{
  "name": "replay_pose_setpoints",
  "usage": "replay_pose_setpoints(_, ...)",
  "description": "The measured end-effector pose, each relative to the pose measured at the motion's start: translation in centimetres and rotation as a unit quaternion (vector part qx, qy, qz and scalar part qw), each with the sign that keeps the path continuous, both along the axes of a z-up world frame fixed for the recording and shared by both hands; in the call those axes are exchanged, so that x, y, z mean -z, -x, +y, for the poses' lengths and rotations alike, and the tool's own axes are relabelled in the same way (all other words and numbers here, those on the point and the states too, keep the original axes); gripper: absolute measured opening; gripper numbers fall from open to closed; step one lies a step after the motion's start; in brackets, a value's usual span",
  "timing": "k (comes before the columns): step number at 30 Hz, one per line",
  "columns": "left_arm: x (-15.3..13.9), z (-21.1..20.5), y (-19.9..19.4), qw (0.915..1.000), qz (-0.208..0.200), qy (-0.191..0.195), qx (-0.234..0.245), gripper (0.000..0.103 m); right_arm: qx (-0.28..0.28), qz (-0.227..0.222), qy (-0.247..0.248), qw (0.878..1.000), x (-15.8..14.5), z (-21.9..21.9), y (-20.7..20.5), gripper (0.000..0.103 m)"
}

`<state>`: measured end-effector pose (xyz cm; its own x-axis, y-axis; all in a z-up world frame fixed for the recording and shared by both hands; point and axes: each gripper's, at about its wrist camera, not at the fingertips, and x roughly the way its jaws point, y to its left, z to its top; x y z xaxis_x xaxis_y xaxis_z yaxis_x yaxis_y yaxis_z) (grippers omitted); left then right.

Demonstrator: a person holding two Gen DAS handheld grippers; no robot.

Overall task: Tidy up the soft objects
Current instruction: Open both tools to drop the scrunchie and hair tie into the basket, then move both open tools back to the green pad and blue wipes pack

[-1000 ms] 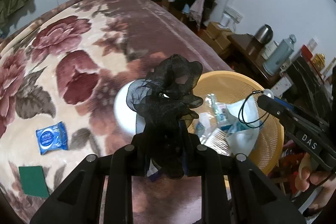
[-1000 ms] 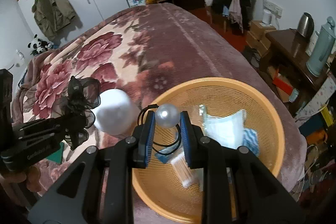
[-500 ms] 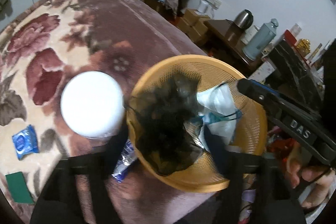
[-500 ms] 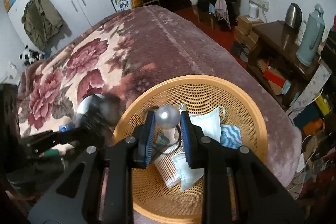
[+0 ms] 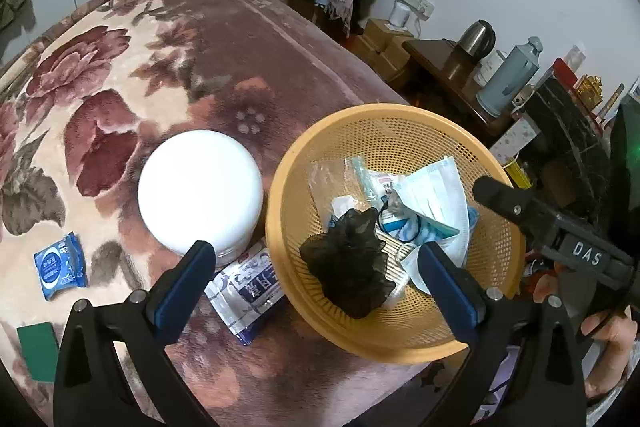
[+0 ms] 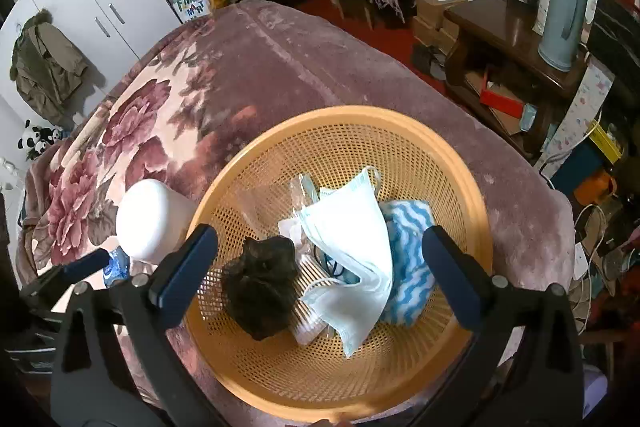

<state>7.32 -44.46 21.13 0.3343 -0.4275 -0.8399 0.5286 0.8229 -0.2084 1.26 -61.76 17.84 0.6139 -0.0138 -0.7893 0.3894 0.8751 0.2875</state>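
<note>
An orange mesh basket [image 5: 280,187] [image 6: 400,123] stands at the edge of the floral bed. In it lie a black gauze scrunchie [image 5: 348,267] [image 6: 264,291], a pale blue face mask [image 6: 352,247], a blue-and-white striped cloth [image 6: 412,267] and the black cord of a hair tie [image 5: 408,231]. My left gripper [image 5: 316,267] hangs over the basket's near left side. Its jaws are opening, and the scrunchie lies loose below them. My right gripper [image 6: 320,255] is above the basket's middle. Its jaws are opening too, with nothing gripped.
A white round jar [image 5: 200,187] [image 6: 152,223] stands just left of the basket. A tissue pack [image 5: 248,291], a blue wipe sachet [image 5: 60,265] and a green card [image 5: 36,345] lie on the blanket. A dark side table [image 6: 500,27] with a kettle and flask stands beyond the bed.
The left gripper carried the black scrunchie over the basket and let it fall in. The right gripper, which was shut on the pearl hair tie, opened and dropped it among the basket's contents.
</note>
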Motion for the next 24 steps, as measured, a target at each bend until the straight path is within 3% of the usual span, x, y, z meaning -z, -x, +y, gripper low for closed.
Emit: replay_pose_setpoints(24,-1.0,6.3,-1.4,0.9987,-0.004,0.025,-0.044,0.102,-0.038,0.008,0.018,0.999,-0.9,4.9,-2.2,0.103)
